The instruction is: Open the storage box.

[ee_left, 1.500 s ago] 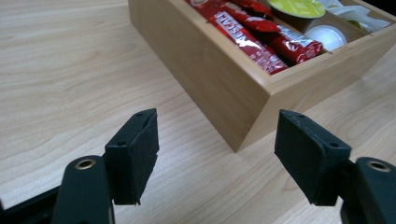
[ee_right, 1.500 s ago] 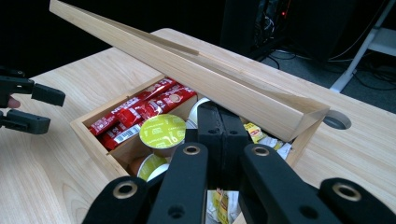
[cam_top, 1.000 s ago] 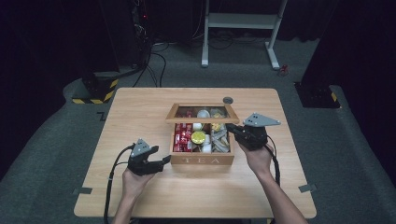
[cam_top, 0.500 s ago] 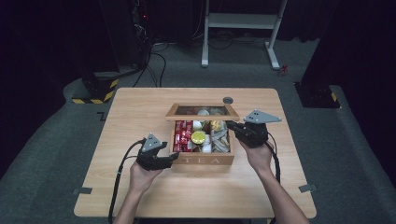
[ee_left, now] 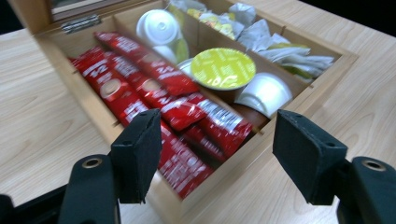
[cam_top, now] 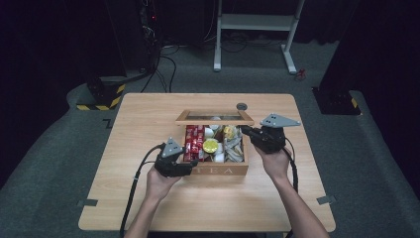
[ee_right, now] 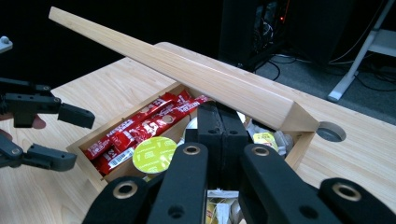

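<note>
An open wooden tea box stands mid-table, its glass-paned lid raised at the back. Inside lie red sachets, a yellow-green capsule, white capsules and paper tea bags. My left gripper hovers at the box's front left corner, jaws open, with the sachets below the gap. My right gripper reaches in from the box's right side. Its jaws are shut together just under the tilted lid; I cannot tell whether they touch it.
The light wooden table has a round cable hole behind the box. A white desk frame and cables stand on the dark carpet beyond. A cable trails from each gripper toward the table's front edge.
My left gripper has moved right and slightly up, from beside the box to its front left corner. The right gripper and the lid have stayed put.
</note>
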`<state>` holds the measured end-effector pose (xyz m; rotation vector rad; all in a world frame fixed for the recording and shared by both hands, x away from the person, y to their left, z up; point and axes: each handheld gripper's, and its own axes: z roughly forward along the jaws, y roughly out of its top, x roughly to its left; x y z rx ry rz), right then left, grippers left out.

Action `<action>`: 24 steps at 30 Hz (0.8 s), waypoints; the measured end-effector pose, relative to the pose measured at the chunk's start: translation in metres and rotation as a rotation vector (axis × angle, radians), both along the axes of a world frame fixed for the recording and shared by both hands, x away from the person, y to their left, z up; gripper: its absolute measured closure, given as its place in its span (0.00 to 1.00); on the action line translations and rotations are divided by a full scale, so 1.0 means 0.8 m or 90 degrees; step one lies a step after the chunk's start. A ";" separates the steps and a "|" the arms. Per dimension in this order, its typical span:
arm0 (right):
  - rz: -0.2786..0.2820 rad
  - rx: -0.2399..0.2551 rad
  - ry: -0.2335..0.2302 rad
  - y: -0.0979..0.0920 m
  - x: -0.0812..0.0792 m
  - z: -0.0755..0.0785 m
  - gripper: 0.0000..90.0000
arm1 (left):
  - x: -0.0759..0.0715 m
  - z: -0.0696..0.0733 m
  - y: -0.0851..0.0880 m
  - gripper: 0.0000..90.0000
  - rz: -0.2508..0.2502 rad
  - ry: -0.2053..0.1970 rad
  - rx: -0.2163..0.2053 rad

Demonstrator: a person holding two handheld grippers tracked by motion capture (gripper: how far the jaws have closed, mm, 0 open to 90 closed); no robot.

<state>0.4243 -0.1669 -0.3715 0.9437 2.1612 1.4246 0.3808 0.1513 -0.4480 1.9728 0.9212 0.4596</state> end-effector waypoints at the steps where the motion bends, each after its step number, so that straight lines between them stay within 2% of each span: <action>1: 0.000 0.001 -0.001 0.000 0.000 0.000 1.00 | 0.001 0.000 -0.002 0.37 -0.002 -0.001 0.004; 24: -0.012 0.009 0.003 -0.003 0.012 0.002 1.00 | 0.031 0.002 -0.047 0.37 -0.022 -0.004 0.007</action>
